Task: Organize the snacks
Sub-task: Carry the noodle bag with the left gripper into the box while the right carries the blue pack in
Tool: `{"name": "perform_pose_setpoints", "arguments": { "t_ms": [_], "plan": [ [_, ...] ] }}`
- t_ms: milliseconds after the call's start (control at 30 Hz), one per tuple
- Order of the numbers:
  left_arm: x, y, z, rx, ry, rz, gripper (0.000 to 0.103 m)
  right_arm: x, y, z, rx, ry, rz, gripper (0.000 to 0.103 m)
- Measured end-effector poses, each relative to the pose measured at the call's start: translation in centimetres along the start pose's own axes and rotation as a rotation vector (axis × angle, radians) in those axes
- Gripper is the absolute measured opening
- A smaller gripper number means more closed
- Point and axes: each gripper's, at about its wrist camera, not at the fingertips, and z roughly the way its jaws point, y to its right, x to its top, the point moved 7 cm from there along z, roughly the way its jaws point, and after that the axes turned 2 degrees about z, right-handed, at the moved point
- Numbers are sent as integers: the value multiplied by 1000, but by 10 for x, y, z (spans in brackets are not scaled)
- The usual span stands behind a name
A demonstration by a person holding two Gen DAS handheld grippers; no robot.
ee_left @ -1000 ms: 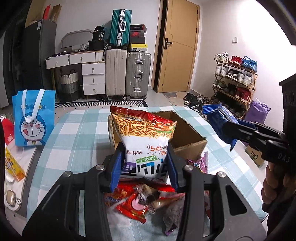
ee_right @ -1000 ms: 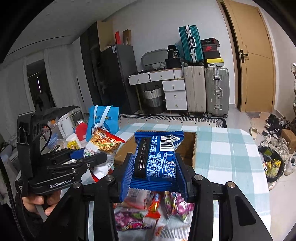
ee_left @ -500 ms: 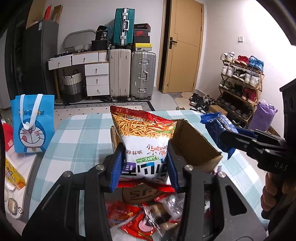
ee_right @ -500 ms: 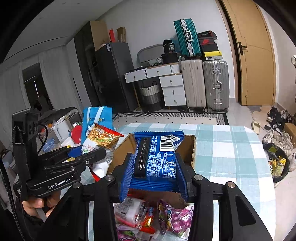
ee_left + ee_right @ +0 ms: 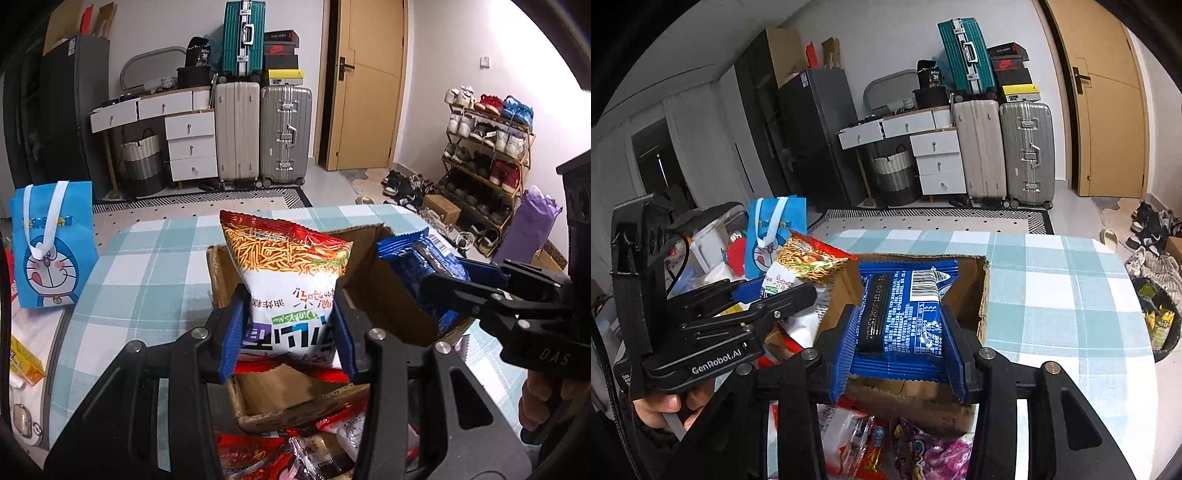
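My left gripper (image 5: 288,325) is shut on a red-and-white noodle snack bag (image 5: 291,280) and holds it upright over the open cardboard box (image 5: 291,402). My right gripper (image 5: 901,332) is shut on a blue cookie packet (image 5: 905,314) over the same box (image 5: 982,295). In the left wrist view the right gripper (image 5: 443,284) and blue packet (image 5: 417,258) hang over the box's right side. In the right wrist view the left gripper (image 5: 798,291) and noodle bag (image 5: 801,266) are at the box's left edge.
Loose snack packets lie in front of the box (image 5: 288,450) (image 5: 923,450). A blue Doraemon bag (image 5: 51,243) stands at the table's left. The checked tablecloth (image 5: 1063,302) stretches right. Suitcases (image 5: 258,133), drawers and a shoe rack (image 5: 487,147) stand beyond.
Both grippers have moved forward with their packets, from above the loose snack pile to over the open box. The box now sits directly beneath them.
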Motion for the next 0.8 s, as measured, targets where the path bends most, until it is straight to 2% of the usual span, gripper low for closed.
{"name": "perform_pose_setpoints", "arguments": {
  "t_ms": [233, 600, 800],
  "plan": [
    [-5, 13, 21, 7, -11, 59, 40, -9, 8, 23, -24, -38, -11, 44],
    [-14, 20, 61, -19, -81, 61, 40, -27, 14, 38, -57, -91, -18, 43],
    [-9, 9, 79, -20, -83, 64, 40, -32, 7, 39, -81, -118, -5, 43]
  ]
}}
